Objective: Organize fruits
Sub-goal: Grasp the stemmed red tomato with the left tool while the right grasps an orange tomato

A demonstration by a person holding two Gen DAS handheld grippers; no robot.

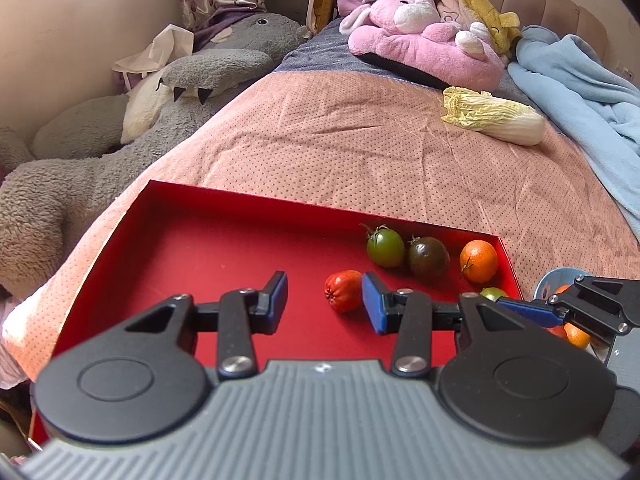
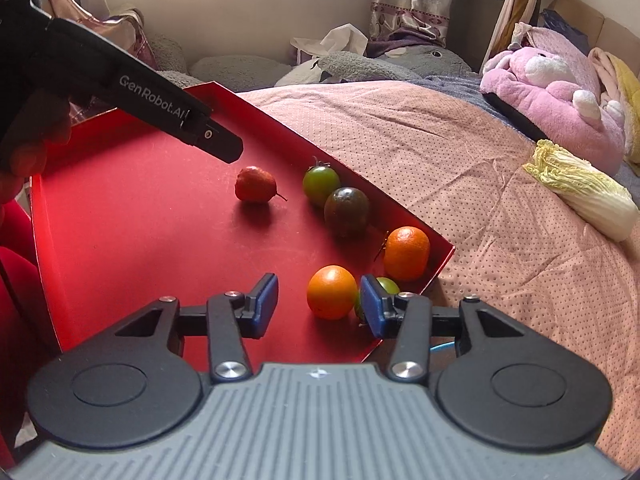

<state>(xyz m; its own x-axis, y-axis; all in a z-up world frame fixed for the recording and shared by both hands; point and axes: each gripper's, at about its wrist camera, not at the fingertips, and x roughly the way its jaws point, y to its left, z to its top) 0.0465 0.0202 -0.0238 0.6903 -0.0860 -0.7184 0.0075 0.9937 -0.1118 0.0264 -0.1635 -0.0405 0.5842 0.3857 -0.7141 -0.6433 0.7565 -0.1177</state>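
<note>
A red tray (image 1: 192,248) (image 2: 120,216) lies on the bed. In it are a red fruit (image 1: 343,291) (image 2: 255,185), a green tomato (image 1: 385,246) (image 2: 320,185), a dark tomato (image 1: 428,256) (image 2: 346,211), an orange (image 1: 478,261) (image 2: 406,253), a second orange (image 2: 332,292) and a small green tomato (image 1: 493,293) (image 2: 387,285). My left gripper (image 1: 325,304) is open and empty above the tray, the red fruit beside its right finger. My right gripper (image 2: 318,306) is open, the second orange just ahead between its fingers. It shows in the left wrist view (image 1: 560,312).
A blue bowl (image 1: 556,276) with several oranges sits right of the tray. A napa cabbage (image 1: 496,116) (image 2: 580,188) lies on the pink bedspread farther back. Plush toys, a pink one (image 1: 424,48) and a grey one (image 1: 120,144), and a blue blanket (image 1: 580,92) ring the bed.
</note>
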